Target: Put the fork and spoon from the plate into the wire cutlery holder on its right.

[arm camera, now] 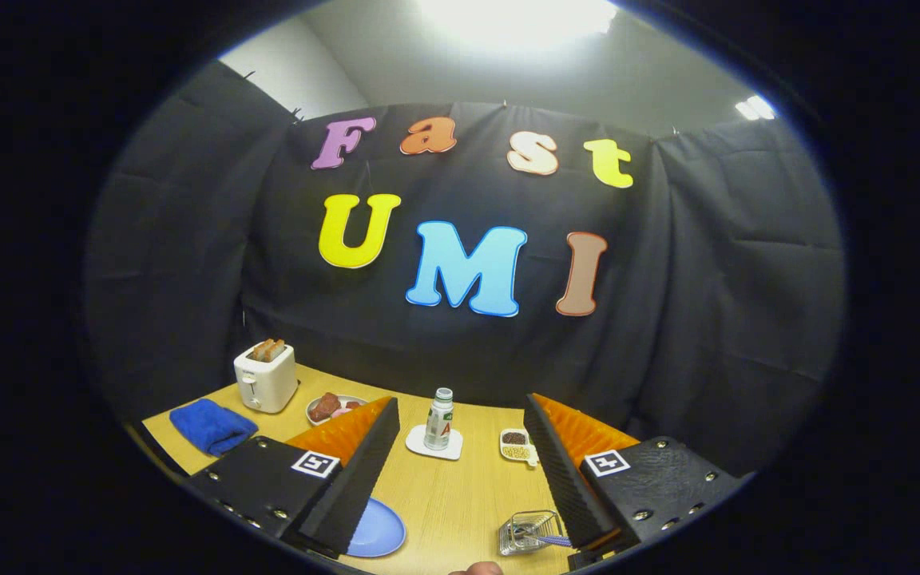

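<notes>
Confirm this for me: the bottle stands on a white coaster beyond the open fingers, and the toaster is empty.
Not quite. The gripper view shows toast slices in the toaster. The bottle does stand on the white coaster, beyond the open hand-held gripper.

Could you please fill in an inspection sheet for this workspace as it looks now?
Surface: wooden table, bare between the jaws.
Job's things: blue plate by the left finger; wire cutlery holder by the right finger, with a purple-handled utensil in it. Fork and spoon not told apart.
Clutter: toaster with toast, blue cloth, bowl of food, bottle on a white coaster, small divided dish.
Grippers: gripper with jaws open, nothing between them, raised above the table.
Cables: nothing seen.
Surroundings: black cloth wall, ceiling light.
</notes>
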Action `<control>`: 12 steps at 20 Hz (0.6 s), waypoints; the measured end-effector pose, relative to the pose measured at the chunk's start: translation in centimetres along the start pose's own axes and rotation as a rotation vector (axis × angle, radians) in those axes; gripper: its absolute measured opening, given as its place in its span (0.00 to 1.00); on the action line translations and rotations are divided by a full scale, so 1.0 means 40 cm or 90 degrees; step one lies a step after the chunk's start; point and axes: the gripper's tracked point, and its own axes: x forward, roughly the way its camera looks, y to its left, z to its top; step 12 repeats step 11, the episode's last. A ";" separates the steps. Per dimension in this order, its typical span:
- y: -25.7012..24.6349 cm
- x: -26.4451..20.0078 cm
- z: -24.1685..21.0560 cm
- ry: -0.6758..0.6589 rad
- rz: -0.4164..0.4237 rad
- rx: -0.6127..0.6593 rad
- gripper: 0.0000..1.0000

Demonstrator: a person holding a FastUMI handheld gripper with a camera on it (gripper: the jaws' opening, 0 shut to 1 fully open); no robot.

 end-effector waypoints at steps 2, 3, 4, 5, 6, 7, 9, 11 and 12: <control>0.034 0.019 -0.012 -0.004 0.004 0.017 0.96; 0.054 0.020 -0.006 -0.015 0.013 0.025 0.96; 0.077 0.019 0.005 -0.035 0.024 0.029 0.96; 0.086 0.010 0.015 -0.052 0.025 0.033 0.96; 0.087 0.001 0.012 -0.061 0.016 0.032 0.96; 0.076 -0.014 0.006 -0.064 0.002 0.024 0.96; 0.054 -0.041 -0.009 -0.054 -0.025 0.008 0.96; 0.045 -0.056 -0.010 -0.051 -0.027 0.007 0.95; 0.045 -0.056 -0.010 -0.051 -0.027 0.007 0.95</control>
